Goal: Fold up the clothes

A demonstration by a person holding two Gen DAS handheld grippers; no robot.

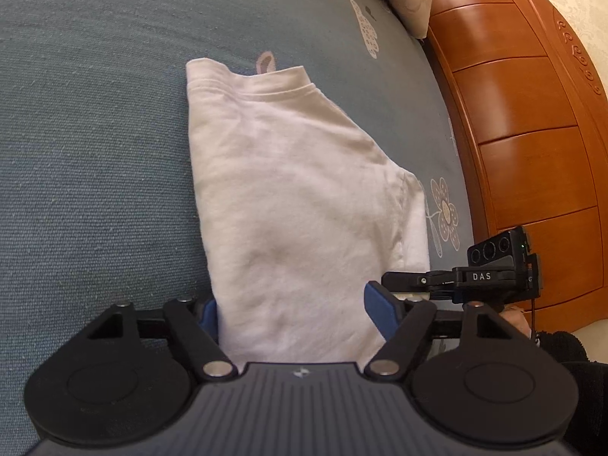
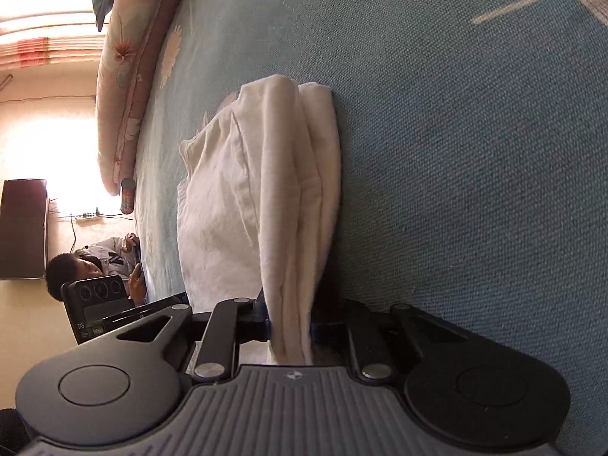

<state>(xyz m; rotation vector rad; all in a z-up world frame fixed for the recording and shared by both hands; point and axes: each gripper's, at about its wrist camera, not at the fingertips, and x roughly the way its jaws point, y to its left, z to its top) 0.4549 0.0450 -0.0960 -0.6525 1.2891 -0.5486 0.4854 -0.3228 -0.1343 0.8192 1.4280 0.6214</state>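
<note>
Straddling the near hem of the white T-shirt (image 1: pixel 288 190) with the left gripper (image 1: pixel 294 315), blue pads (image 1: pixel 208 315) sitting at either side of the cloth; fabric lying smooth and unbunched between them, so not possible to tell whether pressing or merely bracketing. Probably being placed there to take one corner of the hem for the next fold. Resting the shirt, already narrowed into a long panel with collar at the far end, on the teal flowered bedspread (image 1: pixel 95 133), just beside the wooden bed frame (image 1: pixel 532 152).

Pinching the shirt's stacked layers with the right gripper (image 2: pixel 292 328), jaws closed tight on a bunched ridge of cloth. Likely being held so both near corners can be carried toward the collar together.

From the left wrist view: showing the shirt's flat outline, collar and tucked sleeve, none of it readable from the other side. From the right wrist view: showing the thickness of the folded edge and the firm grip, plus a rolled floral quilt (image 2: pixel 121 95) and a seated person (image 2: pixel 106 262) beyond the bed.
</note>
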